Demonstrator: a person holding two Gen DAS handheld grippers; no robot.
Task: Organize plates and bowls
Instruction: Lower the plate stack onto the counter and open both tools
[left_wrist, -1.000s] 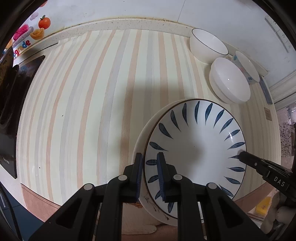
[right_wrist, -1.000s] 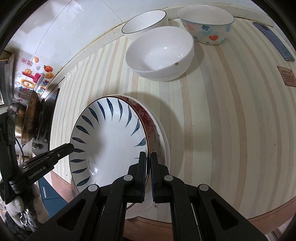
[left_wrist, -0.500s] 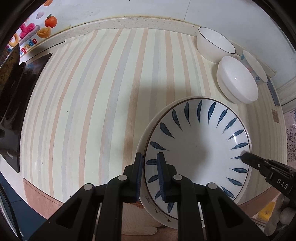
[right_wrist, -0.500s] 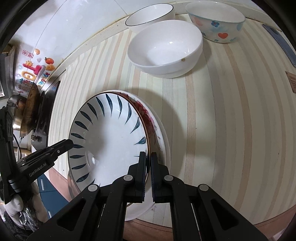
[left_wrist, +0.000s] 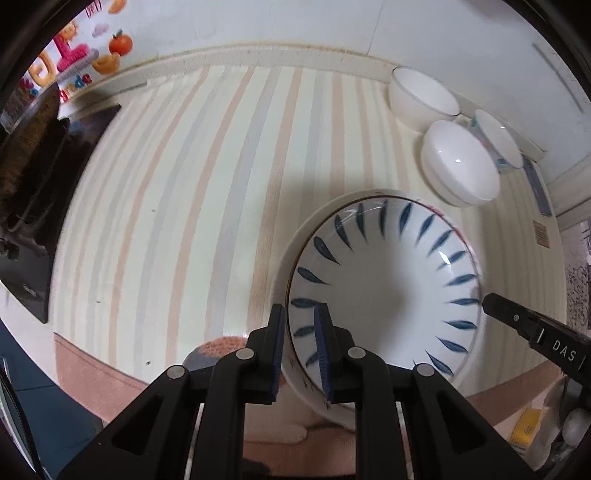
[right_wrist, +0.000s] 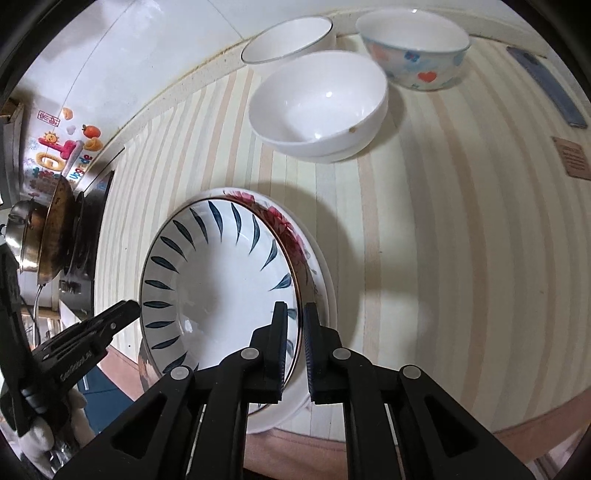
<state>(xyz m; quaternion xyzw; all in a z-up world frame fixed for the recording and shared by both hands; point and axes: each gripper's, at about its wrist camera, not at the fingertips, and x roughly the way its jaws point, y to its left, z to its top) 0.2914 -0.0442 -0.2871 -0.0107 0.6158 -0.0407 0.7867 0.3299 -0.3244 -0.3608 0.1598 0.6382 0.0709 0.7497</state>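
A white plate with blue leaf marks (left_wrist: 384, 288) (right_wrist: 221, 288) lies on a larger red-flowered plate (left_wrist: 291, 236) (right_wrist: 295, 229) near the striped counter's front edge. My left gripper (left_wrist: 299, 314) is shut on the blue-leaf plate's left rim, and its tip (right_wrist: 125, 310) shows in the right wrist view. My right gripper (right_wrist: 294, 314) straddles the opposite rim. Its jaws are opening, with a thin gap on each side of the rim. Its tip (left_wrist: 491, 301) shows in the left wrist view. At the back stand a plain white bowl (right_wrist: 317, 107), a dark-rimmed bowl (right_wrist: 288, 40) and a heart-patterned bowl (right_wrist: 413, 48).
A stove with a pan (right_wrist: 55, 229) stands at the counter's left end. A phone (right_wrist: 546, 85) and a small brown card (right_wrist: 572, 158) lie at the right. The wall runs behind the bowls. The counter's front edge (right_wrist: 480, 421) is just below the plates.
The right gripper's fingers have parted slightly around the rim. The left gripper has risen a little, still clamped on the blue-leaf plate.
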